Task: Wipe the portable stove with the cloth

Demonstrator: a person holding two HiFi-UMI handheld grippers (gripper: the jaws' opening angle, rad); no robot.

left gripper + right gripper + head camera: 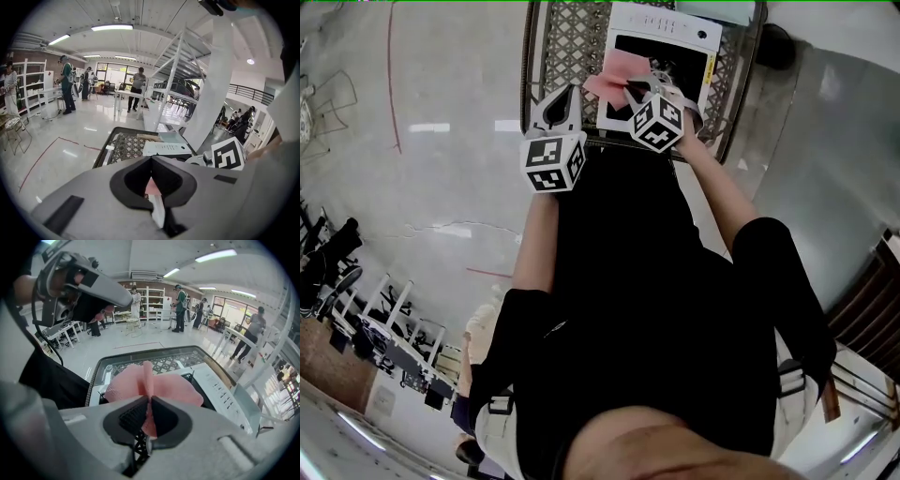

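Observation:
The white portable stove (667, 34) with a dark top sits on a lattice-topped table (570, 37). My right gripper (649, 82) is shut on a pink cloth (614, 82) and holds it just over the stove's near left part. In the right gripper view the cloth (140, 383) fans out beyond the pinched jaws (150, 400), above the stove (220, 390). My left gripper (564, 96) hovers over the table's near edge, left of the stove, with its jaw tips meeting (151, 158) on nothing. The stove (166, 149) lies ahead of it to the right.
The table's dark metal rim (104, 149) frames the lattice. Pale polished floor with a red line (392, 84) spreads to the left. Several people (137, 89) stand far off near shelves (152, 303). A white rack frame (171, 84) rises behind the table.

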